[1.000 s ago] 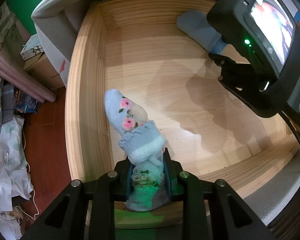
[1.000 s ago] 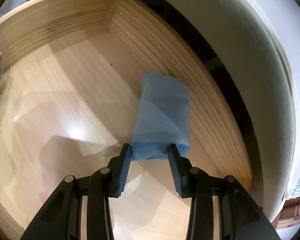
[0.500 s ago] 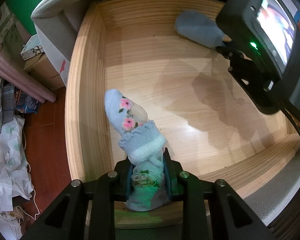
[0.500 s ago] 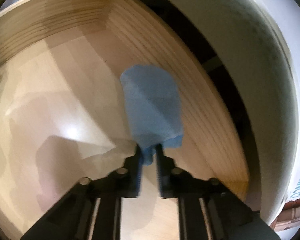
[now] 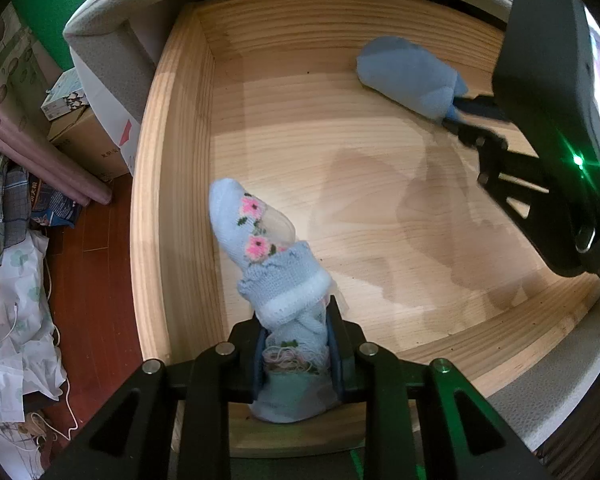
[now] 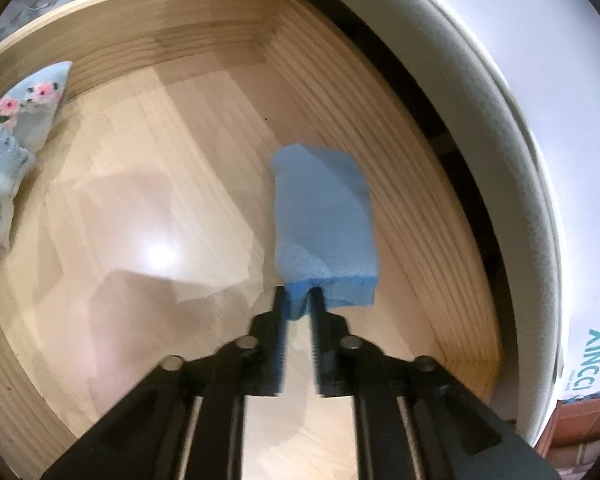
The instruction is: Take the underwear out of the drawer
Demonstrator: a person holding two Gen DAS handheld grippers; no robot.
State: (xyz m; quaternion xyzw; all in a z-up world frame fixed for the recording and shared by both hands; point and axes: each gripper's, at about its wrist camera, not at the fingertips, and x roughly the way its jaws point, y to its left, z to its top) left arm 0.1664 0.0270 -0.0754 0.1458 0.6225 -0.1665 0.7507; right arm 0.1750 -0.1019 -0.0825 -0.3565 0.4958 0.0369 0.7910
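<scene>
Inside the pale wooden drawer (image 5: 172, 184), left gripper (image 5: 296, 354) fingers pinch the flowery light-blue knit bundle (image 5: 276, 280); right gripper (image 6: 298, 306) fingers squeeze the plain blue folded cloth (image 6: 324, 216).

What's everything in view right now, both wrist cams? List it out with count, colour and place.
drawer: 1, light wood, open, holding both garments
floral knit garment: 1, pale blue with pink flowers and white trim, near the drawer's left wall
plain blue garment: 1, solid blue, folded, by the drawer's far right side
cardboard box: 1, brown, on the floor left of the drawer
small printed carton: 1, white and blue, on top of the cardboard box
wood floor: reddish brown, left of the drawer
loose cloth and white cable: pale, piled on the floor at far left
left claw: 1, black, shut on the floral knit garment
right claw: 1, black, shut on the plain blue garment's near edge
</scene>
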